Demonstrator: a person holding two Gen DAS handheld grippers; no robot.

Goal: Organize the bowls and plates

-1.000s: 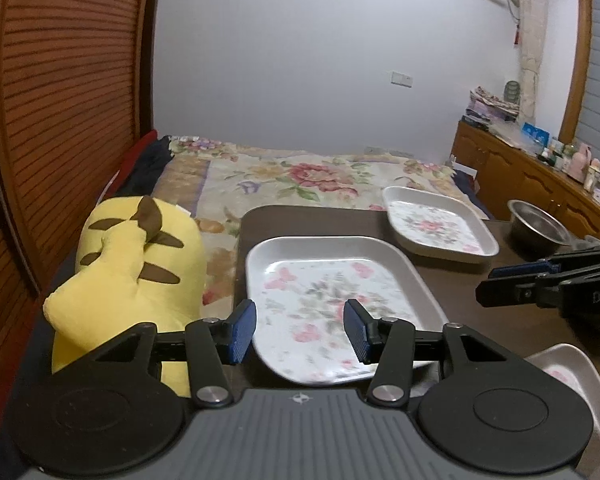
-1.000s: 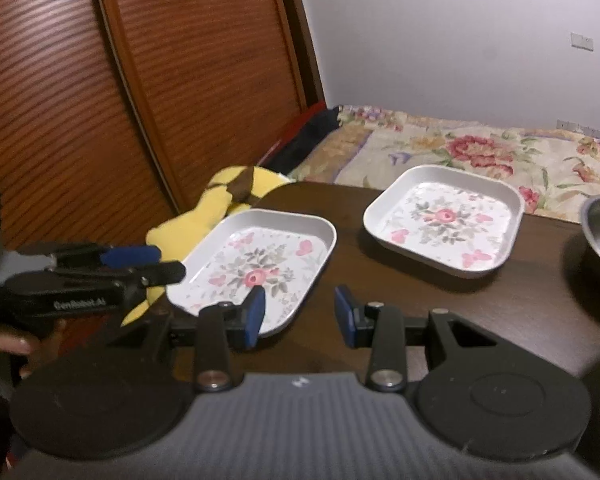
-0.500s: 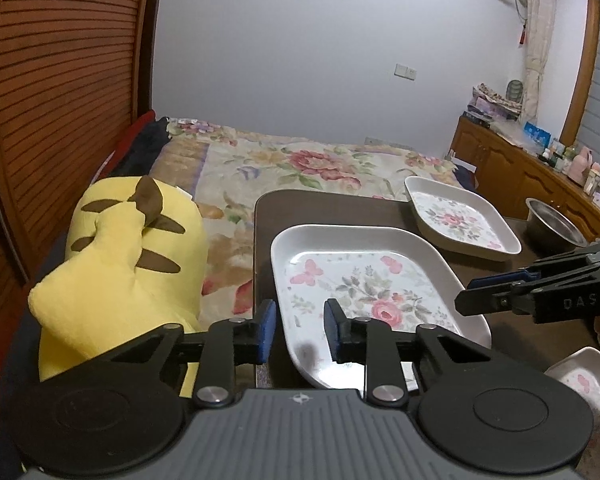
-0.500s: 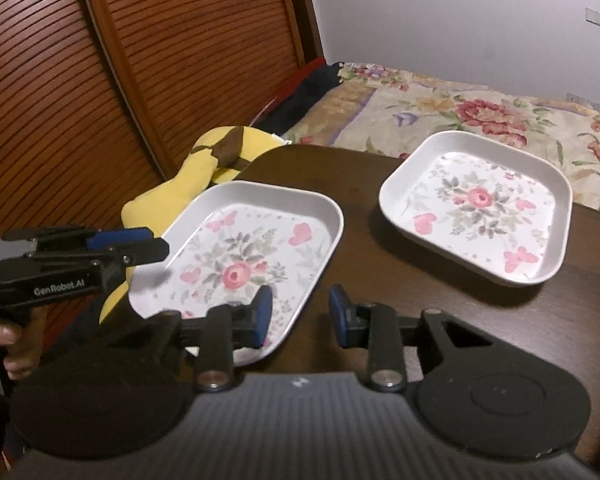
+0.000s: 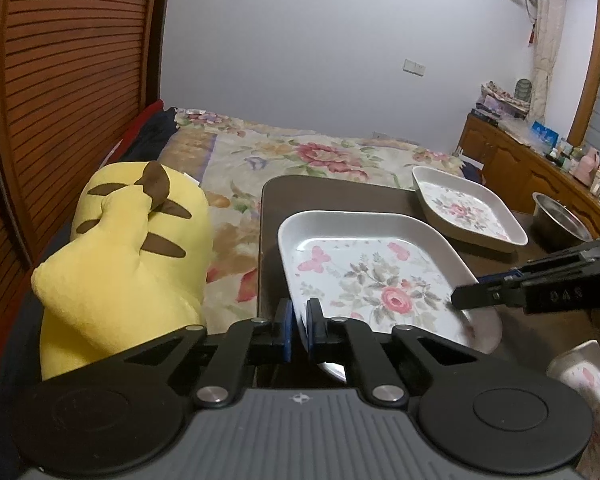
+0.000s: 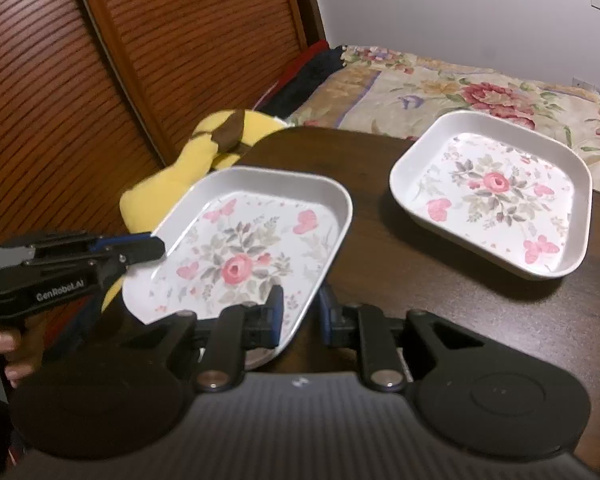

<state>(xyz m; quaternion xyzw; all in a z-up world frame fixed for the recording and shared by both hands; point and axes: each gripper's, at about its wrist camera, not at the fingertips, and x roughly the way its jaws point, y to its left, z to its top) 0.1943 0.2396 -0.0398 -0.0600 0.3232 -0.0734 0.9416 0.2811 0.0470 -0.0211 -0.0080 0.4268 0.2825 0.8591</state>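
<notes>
A white square plate with a rose pattern (image 5: pixel 376 276) lies near the left edge of the dark table (image 5: pixel 332 192). My left gripper (image 5: pixel 298 330) is shut on this plate's near left rim; from the right wrist view it (image 6: pixel 156 246) grips the plate (image 6: pixel 244 256) at its left rim. My right gripper (image 6: pixel 298 312) straddles the plate's near right rim with its jaws still apart; it shows from the left wrist view (image 5: pixel 466 300). A second rose plate (image 6: pixel 496 196) sits farther back right, also in the left wrist view (image 5: pixel 464 208). A steel bowl (image 5: pixel 560 216) stands at the right.
A yellow plush toy (image 5: pixel 128 248) lies left of the table, beside the bed (image 5: pixel 300 156) with its floral cover. A wooden slatted door (image 6: pixel 100 80) is on the left. Part of another plate (image 5: pixel 580 368) shows at the near right. A cluttered sideboard (image 5: pixel 540 168) runs along the right wall.
My left gripper has closed from wide open onto the plate's rim. My right gripper has moved forward and left until its fingers straddle the plate's right rim, narrowing slightly.
</notes>
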